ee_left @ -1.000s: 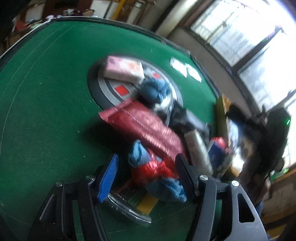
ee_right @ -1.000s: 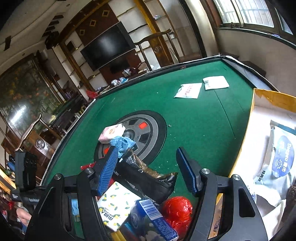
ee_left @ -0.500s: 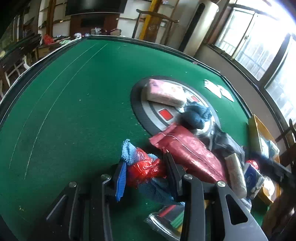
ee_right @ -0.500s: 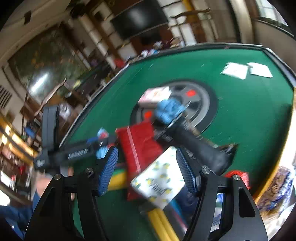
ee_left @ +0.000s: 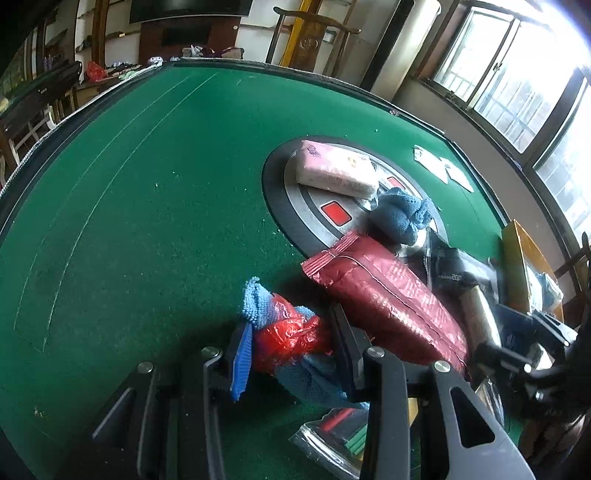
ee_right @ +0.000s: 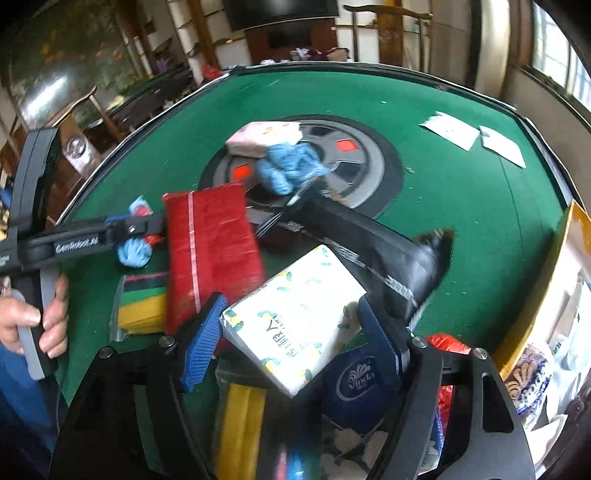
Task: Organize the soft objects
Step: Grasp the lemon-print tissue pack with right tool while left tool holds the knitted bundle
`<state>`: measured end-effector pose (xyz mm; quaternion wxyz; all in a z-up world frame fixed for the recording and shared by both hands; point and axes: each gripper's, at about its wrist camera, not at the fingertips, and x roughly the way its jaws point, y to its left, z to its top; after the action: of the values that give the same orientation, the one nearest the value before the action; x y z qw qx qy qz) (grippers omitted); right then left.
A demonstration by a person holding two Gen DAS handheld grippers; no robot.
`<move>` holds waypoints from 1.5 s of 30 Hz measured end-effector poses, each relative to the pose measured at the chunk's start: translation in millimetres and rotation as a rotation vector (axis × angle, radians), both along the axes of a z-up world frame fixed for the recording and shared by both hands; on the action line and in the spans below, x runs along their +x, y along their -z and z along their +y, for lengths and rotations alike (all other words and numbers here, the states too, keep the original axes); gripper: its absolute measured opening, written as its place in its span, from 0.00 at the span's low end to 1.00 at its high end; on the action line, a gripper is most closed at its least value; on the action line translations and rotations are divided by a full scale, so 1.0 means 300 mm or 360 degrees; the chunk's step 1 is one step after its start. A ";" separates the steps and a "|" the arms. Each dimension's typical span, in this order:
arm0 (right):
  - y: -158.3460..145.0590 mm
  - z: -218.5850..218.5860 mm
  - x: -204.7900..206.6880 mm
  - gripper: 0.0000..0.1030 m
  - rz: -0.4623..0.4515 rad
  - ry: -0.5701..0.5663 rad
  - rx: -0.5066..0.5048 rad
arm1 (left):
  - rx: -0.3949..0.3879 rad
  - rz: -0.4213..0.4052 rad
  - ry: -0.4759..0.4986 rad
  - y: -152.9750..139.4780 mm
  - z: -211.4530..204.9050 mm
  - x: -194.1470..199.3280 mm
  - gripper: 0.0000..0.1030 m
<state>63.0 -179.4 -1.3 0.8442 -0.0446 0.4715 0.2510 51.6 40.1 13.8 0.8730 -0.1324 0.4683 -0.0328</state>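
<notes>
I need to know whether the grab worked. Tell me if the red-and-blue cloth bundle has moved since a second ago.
Yes. The bundle, now clamped in the left gripper, has slid away from the dark red pouch it overlapped, out onto bare green felt.

Setting: a home living room, probably. Green felt mahjong tabletop (ee_left: 155, 192) with central dial (ee_right: 354, 162); wall-mounted television (ee_right: 280, 13), carved wooden chair (ee_left: 314, 40), dark wood shelving, large windows (ee_left: 517, 92).

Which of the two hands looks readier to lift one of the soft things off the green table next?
Left, probably. Its hand-held gripper is shut on the red-and-blue cloth bundle, having just closed. The right hand-held gripper has just been opening, its pads either side of the white tissue pack, not yet pressing.
</notes>
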 end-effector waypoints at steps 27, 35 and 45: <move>-0.003 0.011 -0.004 0.56 -0.0197 0.0138 -0.0167 | 0.0083 -0.0036 0.0032 -0.006 -0.037 -0.016 0.38; -0.093 -0.002 -0.046 0.56 -0.0387 0.0139 0.0004 | 0.0029 -0.0106 0.0032 -0.032 -0.028 -0.030 0.38; -0.101 0.033 -0.071 0.57 -0.0416 0.0069 0.0029 | 0.0008 -0.0147 0.0093 -0.049 -0.055 -0.035 0.38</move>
<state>41.8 -169.6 29.1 0.9041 -0.0590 0.3559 0.2291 41.1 23.7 28.5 0.8927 -0.1149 0.4312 -0.0633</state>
